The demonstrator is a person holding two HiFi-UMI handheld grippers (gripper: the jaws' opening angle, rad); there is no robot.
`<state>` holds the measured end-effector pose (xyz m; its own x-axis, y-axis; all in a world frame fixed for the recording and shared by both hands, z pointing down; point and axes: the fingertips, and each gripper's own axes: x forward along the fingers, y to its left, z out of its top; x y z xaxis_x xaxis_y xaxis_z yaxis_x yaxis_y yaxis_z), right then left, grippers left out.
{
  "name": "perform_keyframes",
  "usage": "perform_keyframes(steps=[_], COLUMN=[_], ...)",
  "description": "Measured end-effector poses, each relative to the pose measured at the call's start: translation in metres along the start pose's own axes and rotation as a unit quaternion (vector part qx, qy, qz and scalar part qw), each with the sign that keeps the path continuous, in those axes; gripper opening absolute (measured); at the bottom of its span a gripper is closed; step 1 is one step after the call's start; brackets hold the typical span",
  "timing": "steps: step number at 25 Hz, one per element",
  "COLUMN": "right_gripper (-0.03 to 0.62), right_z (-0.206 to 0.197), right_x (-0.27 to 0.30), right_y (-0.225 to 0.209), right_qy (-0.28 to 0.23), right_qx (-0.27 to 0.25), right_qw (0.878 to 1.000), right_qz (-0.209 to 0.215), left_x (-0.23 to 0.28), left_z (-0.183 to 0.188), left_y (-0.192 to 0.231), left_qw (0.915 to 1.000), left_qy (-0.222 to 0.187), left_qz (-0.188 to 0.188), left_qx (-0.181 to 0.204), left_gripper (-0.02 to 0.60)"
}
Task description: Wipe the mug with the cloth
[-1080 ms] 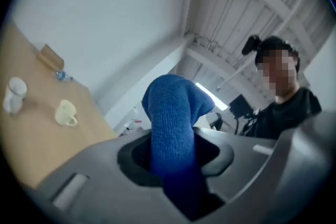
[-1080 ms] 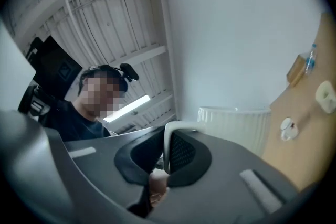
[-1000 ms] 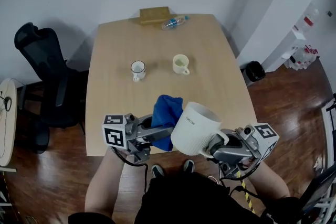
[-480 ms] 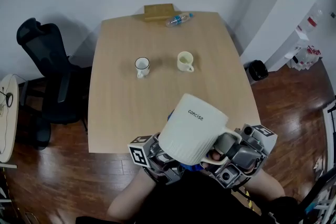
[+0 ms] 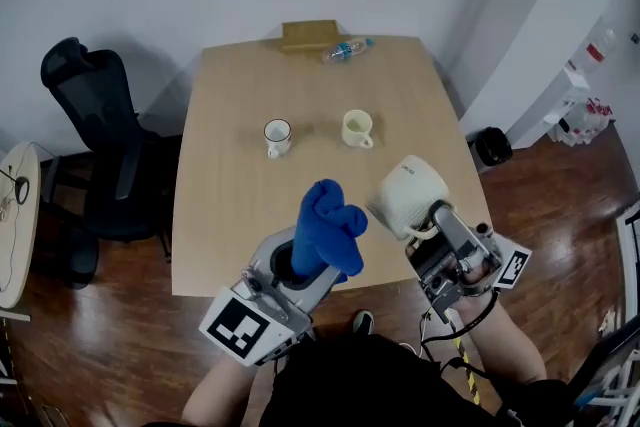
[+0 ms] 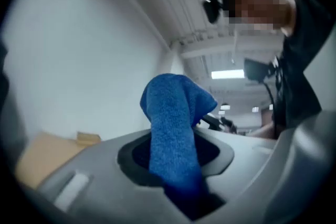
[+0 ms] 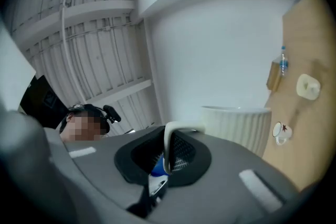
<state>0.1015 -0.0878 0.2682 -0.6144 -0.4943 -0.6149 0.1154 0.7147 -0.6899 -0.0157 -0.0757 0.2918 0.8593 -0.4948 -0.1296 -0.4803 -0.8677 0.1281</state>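
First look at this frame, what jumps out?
A blue cloth stands bunched up from the left hand-held gripper, front and centre over the near edge of the table. Beside it, the right hand-held gripper clamps a ribbed white mug by its handle. Two small cups sit farther back.

Light wooden counter [image 5: 230, 205], rectangular, seen from above. Four things are carried.

- White cup [image 5: 277, 136], dark-rimmed, upright, set left of centre, handle turned to the near side.
- Cream cup [image 5: 357, 127], upright, set right of it, the two apart and roughly level.
- Box [image 5: 309, 35], wooden, flat, laid at the far edge.
- Bottle [image 5: 346, 48], clear, laid on its side just beside the box's right end.

The near half is left bare.
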Motion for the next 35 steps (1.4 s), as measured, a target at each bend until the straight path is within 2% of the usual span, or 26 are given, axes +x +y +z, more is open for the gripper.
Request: perform_keyframes(steps=[1, 2, 3, 5, 7, 9, 10, 11, 12, 13, 15, 17, 18, 19, 20, 22, 25, 29, 33, 35], right_gripper=[0.003, 0.003, 0.003, 0.003, 0.003, 0.003, 0.003, 0.003, 0.003, 0.003, 0.003, 0.003, 0.003, 0.003, 0.003, 0.003, 0.003, 0.003, 0.003, 0.003], right_z=[-0.001, -0.001, -0.001, -0.001, 0.0, -0.001, -0.003, -0.004, -0.006, -0.007, -0.006, 0.003, 0.008, 0.012, 0.017, 0.023, 0.024, 0.024, 0.026, 0.026], right_x=[-0.001, -0.001, -0.001, 0.001, 0.001, 0.002, 0.002, 0.002, 0.003, 0.003, 0.005, 0.002, 0.0, 0.0, 0.0, 0.001, -0.001, -0.003, -0.003, -0.003], right_y=[-0.009, -0.016, -0.022, -0.023, -0.016, -0.005, 0.001, 0.006, 0.012, 0.017, 0.025, 0.034, 0.038, 0.041, 0.041, 0.043, 0.043, 0.043, 0.042, 0.041], right_qy=[-0.014, -0.031, -0.049, -0.077, -0.09, -0.088, -0.082, -0.076, -0.07, -0.064, -0.057, -0.07, -0.078, -0.086, -0.093, -0.103, -0.112, -0.119, -0.115, -0.114], right_qx=[0.015, 0.033, 0.051, 0.081, 0.096, 0.102, 0.103, 0.104, 0.105, 0.107, 0.115, 0.111, 0.109, 0.111, 0.115, 0.116, 0.116, 0.12, 0.117, 0.114], right_qw=[1.0, 0.999, 0.997, 0.994, 0.991, 0.99, 0.99, 0.99, 0.99, 0.989, 0.988, 0.987, 0.986, 0.985, 0.984, 0.983, 0.983, 0.981, 0.983, 0.983], right_qz=[-0.007, -0.011, -0.012, -0.002, 0.018, 0.038, 0.047, 0.056, 0.066, 0.075, 0.087, 0.092, 0.095, 0.096, 0.097, 0.097, 0.092, 0.092, 0.087, 0.084], left_x=[0.004, 0.008, 0.015, 0.03, 0.034, 0.03, 0.028, 0.026, 0.023, 0.02, 0.016, 0.016, 0.018, 0.022, 0.025, 0.03, 0.031, 0.027, 0.033, 0.033], left_z=[-0.008, -0.02, -0.03, -0.04, -0.043, -0.038, -0.033, -0.027, -0.018, -0.009, 0.008, 0.014, 0.017, 0.023, 0.031, 0.032, 0.014, -0.021, -0.034, -0.035], left_y=[-0.011, -0.022, -0.034, -0.053, -0.062, -0.065, -0.067, -0.069, -0.069, -0.066, -0.056, -0.044, -0.036, -0.027, -0.018, 0.0, 0.013, 0.021, 0.002, -0.007], left_qw=[0.9958, 0.9835, 0.9676, 0.9394, 0.9151, 0.8964, 0.8926, 0.8947, 0.9036, 0.9179, 0.9518, 0.9833, 0.9929, 0.9957, 0.9929, 0.9802, 0.9546, 0.9206, 0.895, 0.8758], left_qy=[0.033, 0.069, 0.084, 0.057, 0.026, 0.005, -0.006, -0.017, -0.03, -0.042, -0.052, -0.058, -0.069, -0.089, -0.111, -0.135, -0.148, -0.145, -0.138, -0.144], left_qz=[0.013, 0.024, 0.034, 0.047, 0.056, 0.062, 0.062, 0.059, 0.056, 0.054, 0.045, 0.025, 0.018, 0.014, 0.012, 0.005, -0.005, 0.012, -0.026, -0.053], left_qx=[0.084, 0.165, 0.235, 0.335, 0.399, 0.439, 0.447, 0.442, 0.424, 0.391, 0.299, 0.171, 0.095, 0.022, -0.042, -0.144, -0.259, -0.362, -0.423, -0.458], left_gripper=[0.138, 0.138, 0.138, 0.137, 0.133, 0.133, 0.133, 0.135, 0.135, 0.135, 0.135, 0.135, 0.137, 0.137, 0.137, 0.137, 0.137, 0.135, 0.135, 0.135])
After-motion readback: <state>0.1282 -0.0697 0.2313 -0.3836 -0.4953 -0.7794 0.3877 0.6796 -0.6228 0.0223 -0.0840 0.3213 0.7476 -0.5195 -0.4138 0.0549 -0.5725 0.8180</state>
